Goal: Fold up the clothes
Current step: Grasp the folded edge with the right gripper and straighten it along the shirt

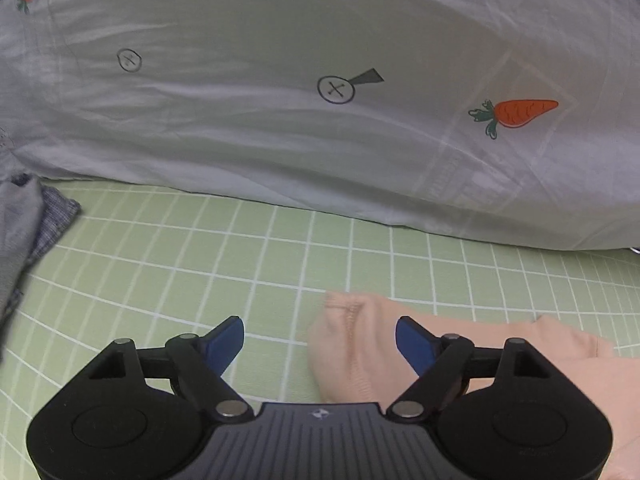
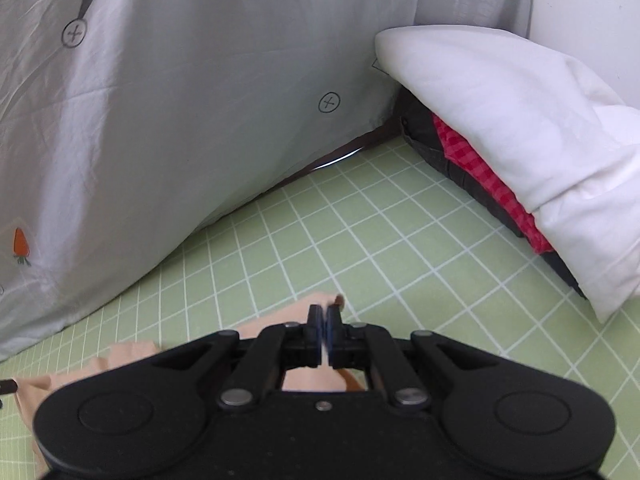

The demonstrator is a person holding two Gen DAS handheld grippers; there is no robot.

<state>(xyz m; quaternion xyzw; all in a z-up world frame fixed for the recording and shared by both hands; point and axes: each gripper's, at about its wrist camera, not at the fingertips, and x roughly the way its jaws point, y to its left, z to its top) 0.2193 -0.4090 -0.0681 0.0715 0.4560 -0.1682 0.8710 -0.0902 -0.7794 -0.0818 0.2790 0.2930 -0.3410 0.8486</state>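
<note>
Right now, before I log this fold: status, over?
Left gripper open, empty. Right gripper shut on peach garment. Green grid mat ahead; nothing in the way.

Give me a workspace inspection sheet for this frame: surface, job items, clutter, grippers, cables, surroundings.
Surface: green grid mat.
Job's things: peach garment lying on the mat.
Clutter: grey and checked clothes at the left edge; dark and red checked fabric under a white pillow.
Grippers: left gripper open, garment edge between its fingers; right gripper shut on the peach garment.
Cables: nothing seen.
Surroundings: carrot-print quilt heaped behind the mat.
</note>
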